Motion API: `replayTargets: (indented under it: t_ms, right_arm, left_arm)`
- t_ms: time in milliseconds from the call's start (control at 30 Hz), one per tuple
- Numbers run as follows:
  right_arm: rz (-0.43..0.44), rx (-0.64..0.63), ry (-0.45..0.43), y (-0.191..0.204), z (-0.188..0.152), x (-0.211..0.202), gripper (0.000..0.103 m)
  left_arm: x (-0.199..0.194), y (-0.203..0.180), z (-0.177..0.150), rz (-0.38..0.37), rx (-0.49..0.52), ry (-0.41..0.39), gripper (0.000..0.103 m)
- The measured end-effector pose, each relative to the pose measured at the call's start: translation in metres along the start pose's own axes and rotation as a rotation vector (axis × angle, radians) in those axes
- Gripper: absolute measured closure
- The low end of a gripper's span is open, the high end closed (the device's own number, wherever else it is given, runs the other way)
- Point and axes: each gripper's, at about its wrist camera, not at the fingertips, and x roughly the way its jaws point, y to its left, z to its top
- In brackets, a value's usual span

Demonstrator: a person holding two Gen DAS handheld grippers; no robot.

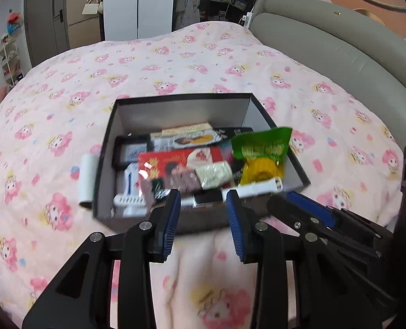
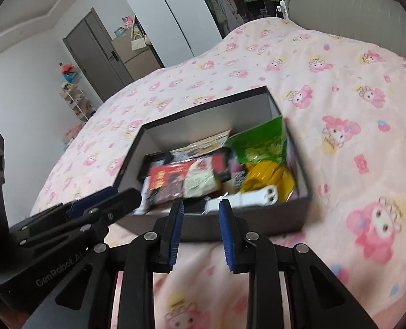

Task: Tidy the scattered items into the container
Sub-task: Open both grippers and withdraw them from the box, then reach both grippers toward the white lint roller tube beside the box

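Note:
A black box [image 1: 175, 101] sits on the pink bed, also in the right wrist view [image 2: 285, 213]. It holds several items: a green snack bag [image 1: 260, 145], a yellow roll [image 1: 260, 172], a red packet [image 1: 175, 164], a white watch strap [image 1: 257, 187] and a white razor [image 1: 128, 189]. A white tube [image 1: 86, 178] lies on the blanket against the box's left wall. My left gripper [image 1: 203, 205] is open and empty just before the box's near wall. My right gripper [image 2: 201, 213] is open and empty beside it.
The pink cartoon-print blanket [image 1: 175, 63] covers the bed all around the box. A grey padded headboard [image 1: 326, 44] runs along the right. A door and shelves stand at the far left.

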Motion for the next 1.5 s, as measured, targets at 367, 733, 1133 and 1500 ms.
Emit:
replayTargets:
  t_ms: [367, 733, 1133, 1500]
  right_arm:
    - [0.029, -0.051, 0.075, 0.047, -0.038, 0.006, 0.079]
    - [0.009, -0.046, 0.088, 0.078, -0.069, 0.022, 0.079]
    - [0.075, -0.187, 0.184, 0.140, -0.088, 0.084, 0.079]
    - [0.104, -0.230, 0.231, 0.189, -0.080, 0.163, 0.079]
  left_arm:
    - [-0.034, 0.044, -0.046, 0.009, -0.044, -0.005, 0.068]
    - [-0.035, 0.104, -0.091, 0.055, -0.177, -0.019, 0.068]
    - [-0.001, 0.184, -0.095, 0.115, -0.273, 0.003, 0.069]
    - [0.048, 0.244, -0.067, 0.091, -0.234, 0.066, 0.069]
